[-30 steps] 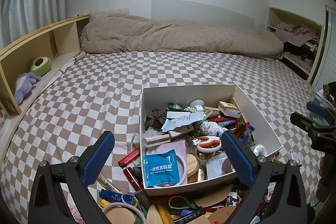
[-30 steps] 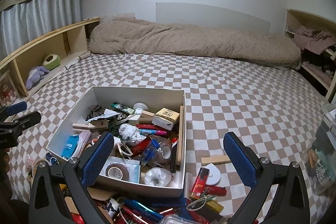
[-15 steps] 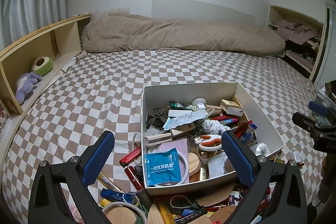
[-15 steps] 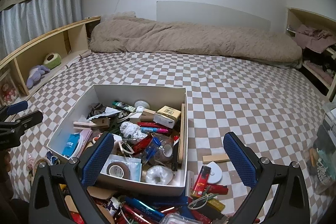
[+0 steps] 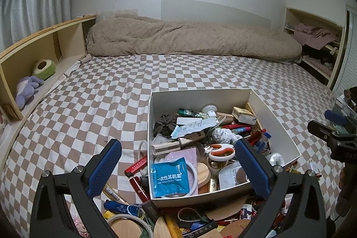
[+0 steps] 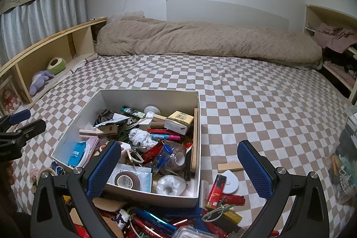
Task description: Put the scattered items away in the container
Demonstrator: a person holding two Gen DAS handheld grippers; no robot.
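A white open box (image 5: 200, 97) (image 6: 147, 96) sits on the checkered bed, full of small items: a blue packet (image 5: 170, 176), red-handled scissors (image 5: 222, 151), a tape roll (image 6: 128, 180). Loose items lie scattered in front of it: a red lighter (image 6: 216, 190), a white half-disc (image 6: 231, 180), a wooden block (image 6: 229, 167), red sticks (image 5: 136, 167), a blue pen (image 6: 154, 218). My left gripper (image 5: 178, 168) is open and empty above the box's near left corner. My right gripper (image 6: 179, 171) is open and empty above the box's near right corner.
A rolled beige duvet (image 5: 189, 39) lies along the far wall. A wooden shelf (image 5: 29, 55) with plush toys (image 5: 28, 87) runs along the left. Shelves with clothes (image 6: 334, 37) stand at right. The checkered sheet (image 6: 256, 104) stretches beyond the box.
Both views have drifted slightly back and up. Both grippers stay open and empty.
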